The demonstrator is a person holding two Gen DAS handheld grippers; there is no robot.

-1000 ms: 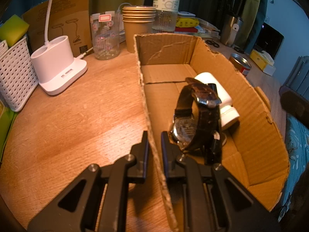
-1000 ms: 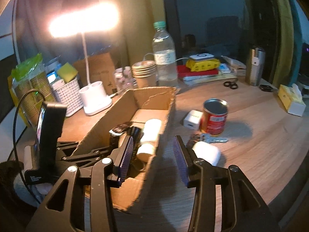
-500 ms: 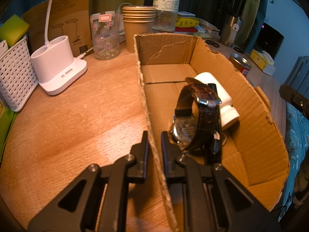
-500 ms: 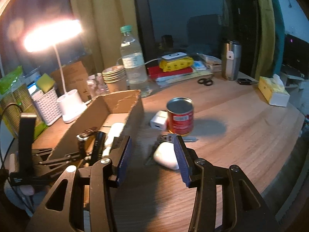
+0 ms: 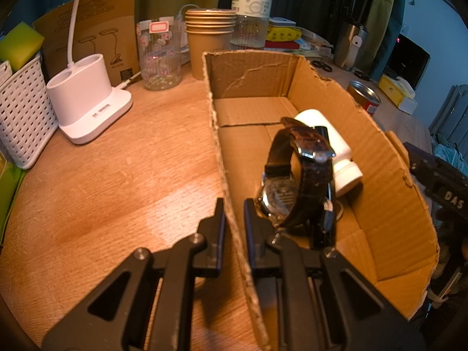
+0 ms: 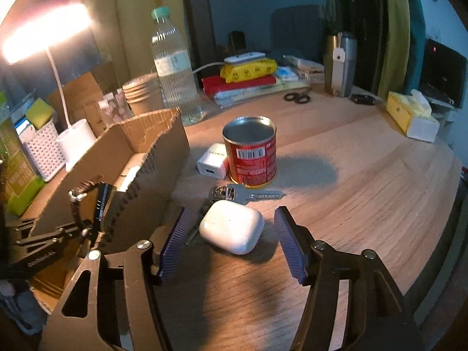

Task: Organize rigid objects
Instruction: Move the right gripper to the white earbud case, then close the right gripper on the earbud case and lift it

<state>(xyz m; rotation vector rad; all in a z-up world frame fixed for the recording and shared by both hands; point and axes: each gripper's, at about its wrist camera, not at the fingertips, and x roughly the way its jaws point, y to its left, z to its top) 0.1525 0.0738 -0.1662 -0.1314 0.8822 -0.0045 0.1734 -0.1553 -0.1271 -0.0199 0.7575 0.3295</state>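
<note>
My left gripper (image 5: 234,203) is shut on the near left wall of the open cardboard box (image 5: 254,70), one finger inside and one outside. Inside the box lie a dark-strapped watch (image 5: 301,175) and a white bottle (image 5: 330,140). In the right wrist view my right gripper (image 6: 231,210) hangs low over the table, its jaws opening. A white earbuds case (image 6: 231,226) lies on the table between its fingers, and neither pad touches it. Keys (image 6: 248,194) lie just behind the case. A red can (image 6: 250,155) and a white charger (image 6: 212,163) stand further back.
Left of the box stand a white lamp base (image 5: 87,102), a white basket (image 5: 23,117), a patterned glass (image 5: 159,55) and stacked paper cups (image 5: 209,35). At the back are a water bottle (image 6: 174,67), a steel flask (image 6: 340,64), scissors (image 6: 297,97) and a tissue box (image 6: 412,117).
My right gripper has swung right, away from the box, and sunk toward the white earbuds case while its jaws widened. The left gripper and the box have not moved.
</note>
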